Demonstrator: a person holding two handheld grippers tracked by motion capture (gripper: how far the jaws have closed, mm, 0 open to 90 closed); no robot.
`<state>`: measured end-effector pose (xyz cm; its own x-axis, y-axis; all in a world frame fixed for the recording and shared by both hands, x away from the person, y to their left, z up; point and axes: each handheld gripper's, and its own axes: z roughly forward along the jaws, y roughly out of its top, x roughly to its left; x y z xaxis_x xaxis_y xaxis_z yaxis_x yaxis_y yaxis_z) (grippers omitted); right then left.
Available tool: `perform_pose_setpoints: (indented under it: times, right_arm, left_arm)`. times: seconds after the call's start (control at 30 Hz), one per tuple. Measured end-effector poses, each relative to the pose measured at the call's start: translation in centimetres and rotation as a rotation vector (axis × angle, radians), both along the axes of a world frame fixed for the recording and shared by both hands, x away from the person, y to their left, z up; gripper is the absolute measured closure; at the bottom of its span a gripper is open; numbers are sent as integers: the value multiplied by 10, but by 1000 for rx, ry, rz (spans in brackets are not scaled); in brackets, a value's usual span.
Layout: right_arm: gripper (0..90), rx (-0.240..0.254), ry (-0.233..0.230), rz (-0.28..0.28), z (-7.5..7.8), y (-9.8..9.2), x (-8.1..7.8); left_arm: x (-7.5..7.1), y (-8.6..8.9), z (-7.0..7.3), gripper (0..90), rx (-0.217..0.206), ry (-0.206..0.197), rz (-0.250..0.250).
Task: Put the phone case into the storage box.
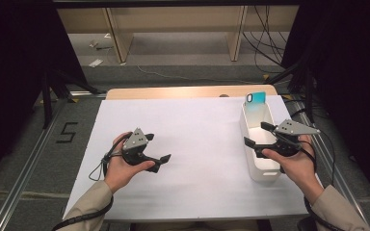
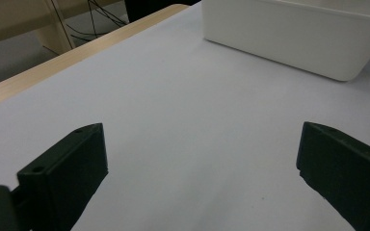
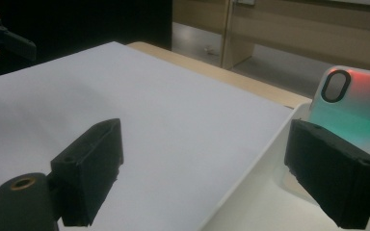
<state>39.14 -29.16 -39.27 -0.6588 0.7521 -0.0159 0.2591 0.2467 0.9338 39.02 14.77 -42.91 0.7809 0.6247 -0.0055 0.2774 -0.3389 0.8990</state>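
High view looks down; both gripper views skim the white sheet (image 1: 188,139).

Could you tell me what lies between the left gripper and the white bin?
Nothing: in the high view, only bare white sheet stretches from the left gripper to the white bin.

Left tool (image 2: 200,168): two black jaws rise from the bottom edge, set wide apart, nothing between them. Below lies the white sheet (image 2: 188,120) covering the worktop (image 2: 38,72); bare wooden edge at upper left. White bin (image 2: 294,38) stands at upper right on the sheet, well apart from the jaws.
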Motion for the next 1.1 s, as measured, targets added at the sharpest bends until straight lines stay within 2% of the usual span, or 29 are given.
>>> perform_pose_setpoints:
  times: [0.17,0.53,1.1]
  right_arm:
    - [143,3,-13,3,2,-1,-2]
    - [144,-1,0,10,0,-2,-8]
    - [146,9,-15,41,-4,-6,-15]
  left_arm:
    - [0,0,0,35,1,0,0]
    - [0,0,0,34,-1,1,1]
    - [0,0,0,35,-1,-1,2]
